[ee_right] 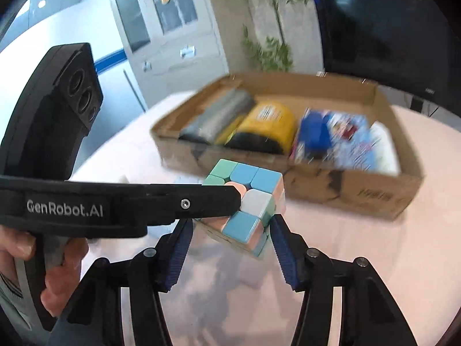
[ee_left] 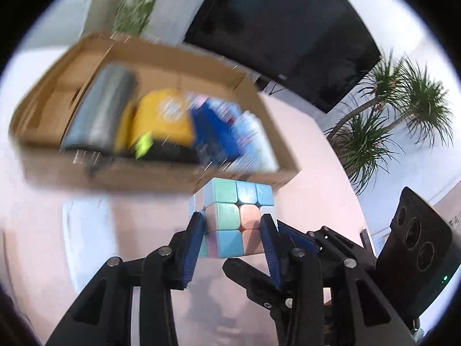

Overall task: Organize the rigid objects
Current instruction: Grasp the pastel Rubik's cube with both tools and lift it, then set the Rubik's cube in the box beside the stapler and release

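Your pale pink bench (ee_right: pixel 360 259) takes up most of both views, and the cardboard box (ee_right: pixel 345 193) sits on it just behind the action. It's already got a grey roll (ee_right: pixel 219 115), a yellow tub (ee_right: pixel 268 124) and some blue packets (ee_right: pixel 331 132) in it, all too blurry to name properly.

The pastel puzzle cube (ee_left: pixel 230 216) is the thing in play. It looks lifted off the bench, just in front of the box's near wall.

Your left gripper (ee_left: pixel 230 242) has its blue fingers (ee_left: pixel 193 248) clamped on the cube's two sides. Your right gripper (ee_right: pixel 230 248) frames the same cube, its right finger touching the cube's edge, but I honestly can't tell if it's squeezing or just resting there.

I'd guess this is a handover or a two-handed carry. Next you need one solid grip, the other gripper let go, then up over the wall and into whatever gap is left.
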{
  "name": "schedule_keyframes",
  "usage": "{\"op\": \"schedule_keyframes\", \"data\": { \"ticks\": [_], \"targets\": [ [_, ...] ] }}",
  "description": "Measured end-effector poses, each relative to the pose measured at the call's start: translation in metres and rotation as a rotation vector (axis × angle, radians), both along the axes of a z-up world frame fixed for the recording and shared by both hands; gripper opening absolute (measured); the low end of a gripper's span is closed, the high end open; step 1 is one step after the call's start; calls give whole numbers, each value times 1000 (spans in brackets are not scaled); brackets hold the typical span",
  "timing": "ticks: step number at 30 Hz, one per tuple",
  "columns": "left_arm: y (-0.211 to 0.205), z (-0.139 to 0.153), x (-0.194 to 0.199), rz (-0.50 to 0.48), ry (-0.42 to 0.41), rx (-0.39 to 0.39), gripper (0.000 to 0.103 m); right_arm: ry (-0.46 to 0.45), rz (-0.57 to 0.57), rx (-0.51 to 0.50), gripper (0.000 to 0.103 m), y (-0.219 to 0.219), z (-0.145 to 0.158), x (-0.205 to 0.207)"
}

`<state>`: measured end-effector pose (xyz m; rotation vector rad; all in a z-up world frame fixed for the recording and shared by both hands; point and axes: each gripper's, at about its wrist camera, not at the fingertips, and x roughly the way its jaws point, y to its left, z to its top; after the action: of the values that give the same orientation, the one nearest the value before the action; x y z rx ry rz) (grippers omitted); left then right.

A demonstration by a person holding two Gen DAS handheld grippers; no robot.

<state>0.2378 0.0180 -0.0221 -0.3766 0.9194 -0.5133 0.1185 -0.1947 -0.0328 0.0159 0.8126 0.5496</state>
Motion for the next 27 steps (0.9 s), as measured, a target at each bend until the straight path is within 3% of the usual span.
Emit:
{"op": "schedule_keyframes", "data": {
  "ticks": [4, 8, 14, 16, 19, 27],
  "targets": [
    [-32, 35, 44, -42, -45, -10, 39, -65, -20, 16, 54, -39, 35, 33],
    [-61, 40, 93, -69, -5, -16, 39, -81, -10, -14, 54, -71, 50, 89],
    [-75, -14, 144, -77, 164, -35, 39, 22, 25, -15, 54, -107, 23, 160],
    [-77, -21, 139, -74, 141, -13, 29, 66, 32, -20, 54, -113, 2, 172],
    [-77, -21, 131, -75, 157, -6, 29, 95, 30, -11, 56, -115, -22, 174],
    [-74, -19, 114, -104, 178, 76, 29, 130, 18, 14, 58, -100, -23, 156]
  ]
}}
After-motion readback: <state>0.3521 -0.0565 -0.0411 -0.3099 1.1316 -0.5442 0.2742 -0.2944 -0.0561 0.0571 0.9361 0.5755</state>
